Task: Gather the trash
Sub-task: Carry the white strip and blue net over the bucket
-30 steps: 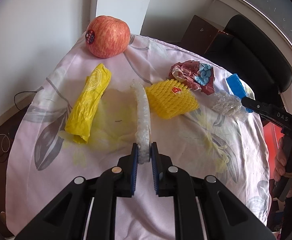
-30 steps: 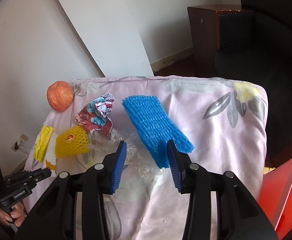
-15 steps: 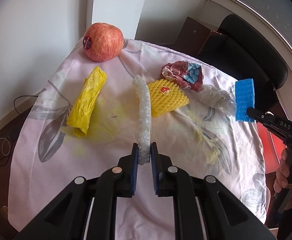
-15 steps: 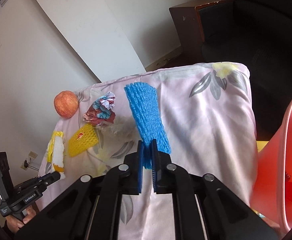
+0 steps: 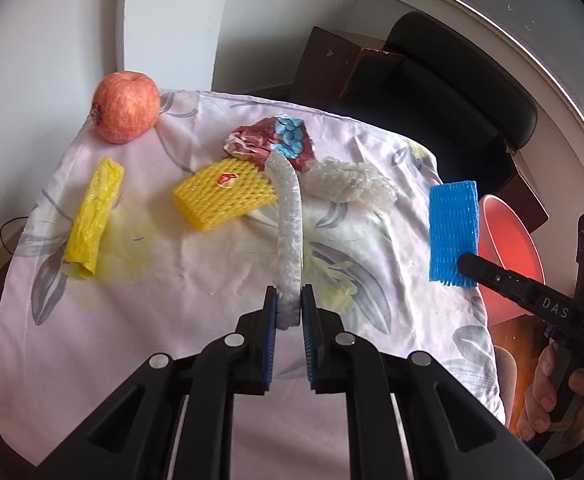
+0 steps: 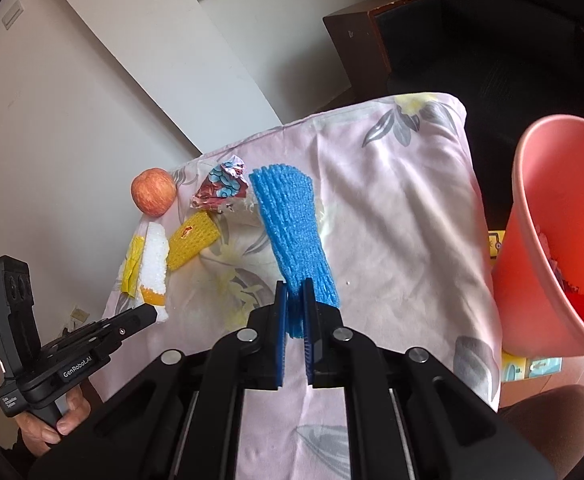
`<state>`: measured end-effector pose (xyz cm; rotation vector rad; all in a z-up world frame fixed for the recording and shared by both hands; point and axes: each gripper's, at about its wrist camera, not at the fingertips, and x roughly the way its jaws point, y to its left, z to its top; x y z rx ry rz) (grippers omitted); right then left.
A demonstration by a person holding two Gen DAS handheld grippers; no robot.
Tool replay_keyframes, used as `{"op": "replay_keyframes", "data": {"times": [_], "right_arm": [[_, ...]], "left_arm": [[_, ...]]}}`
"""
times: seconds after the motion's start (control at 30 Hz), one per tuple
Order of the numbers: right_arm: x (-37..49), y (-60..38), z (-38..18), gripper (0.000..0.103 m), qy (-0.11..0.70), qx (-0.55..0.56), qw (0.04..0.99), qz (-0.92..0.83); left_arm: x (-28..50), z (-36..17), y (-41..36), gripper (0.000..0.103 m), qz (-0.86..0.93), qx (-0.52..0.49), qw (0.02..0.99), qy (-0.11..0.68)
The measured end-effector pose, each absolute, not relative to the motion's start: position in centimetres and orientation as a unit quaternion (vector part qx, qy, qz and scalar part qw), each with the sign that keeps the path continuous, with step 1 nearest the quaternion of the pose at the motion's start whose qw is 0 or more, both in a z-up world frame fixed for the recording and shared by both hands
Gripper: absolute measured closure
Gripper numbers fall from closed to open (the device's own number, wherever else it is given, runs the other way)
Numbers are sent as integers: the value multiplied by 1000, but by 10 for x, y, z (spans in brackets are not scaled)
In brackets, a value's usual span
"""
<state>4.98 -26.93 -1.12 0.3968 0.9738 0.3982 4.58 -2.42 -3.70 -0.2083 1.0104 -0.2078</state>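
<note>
White foam net is pinched at its near end in my left claw, the rest sticking up clear of the cloth. Blue foam net is clamped in my right claw, also lifted, hanging out over the right side of the table. So two pieces are in hand, neither dropped yet. The pink bin sits off the table's right edge, mouth tilted toward me; something's already in there, though I can't make out what.

Left on the flowered cloth: yellow foam net, yellow wrapper, crumpled red-and-blue wrapper, a clear netting wad. The apple sits at the far corner, near the edge; I judge it isn't trash.

Room: the near and right cloth is bare, open path to the bin. Dark chair behind, wall on the left.
</note>
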Motion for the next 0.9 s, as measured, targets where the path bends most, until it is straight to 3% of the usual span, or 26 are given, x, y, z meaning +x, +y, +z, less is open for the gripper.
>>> {"op": "replay_keyframes", "data": {"times": [0.9], "right_arm": [[-6, -391, 1, 95, 415, 236, 877, 46]], "left_arm": [[64, -14, -225, 92, -258, 29, 842, 472]]}}
